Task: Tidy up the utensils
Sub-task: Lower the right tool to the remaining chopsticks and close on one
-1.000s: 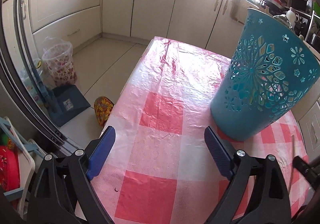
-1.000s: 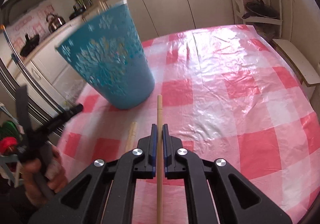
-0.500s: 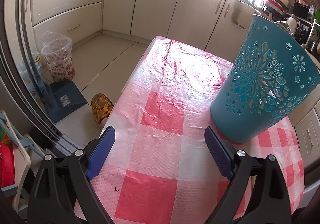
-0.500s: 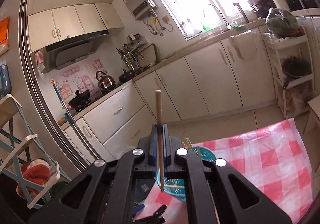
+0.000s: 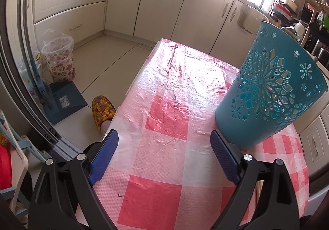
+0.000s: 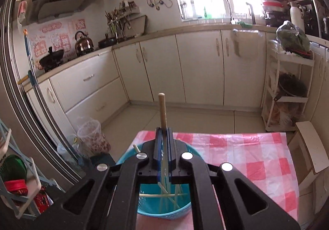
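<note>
A teal cut-out basket (image 5: 267, 94) stands on the pink checked tablecloth (image 5: 168, 94), just right of my open, empty left gripper (image 5: 164, 156). In the right wrist view the same basket (image 6: 152, 207) lies below me with several pale chopsticks (image 6: 162, 195) inside. My right gripper (image 6: 163, 139) is shut on a wooden chopstick (image 6: 162, 110), held over the basket's mouth with its end sticking up past the fingertips. One more wooden stick (image 5: 258, 186) lies on the cloth behind my left gripper's right finger.
A floral bin (image 5: 59, 57) and a blue dustpan (image 5: 63, 102) stand on the floor left of the table. A foot in a patterned slipper (image 5: 102, 110) is by the table edge. Cream cabinets (image 5: 164, 4) line the walls. A white shelf rack (image 6: 287, 86) stands at the right.
My right gripper has lifted the chopstick off the table and carried it up over the basket's mouth. My left gripper has stayed open and nearly still beside the basket.
</note>
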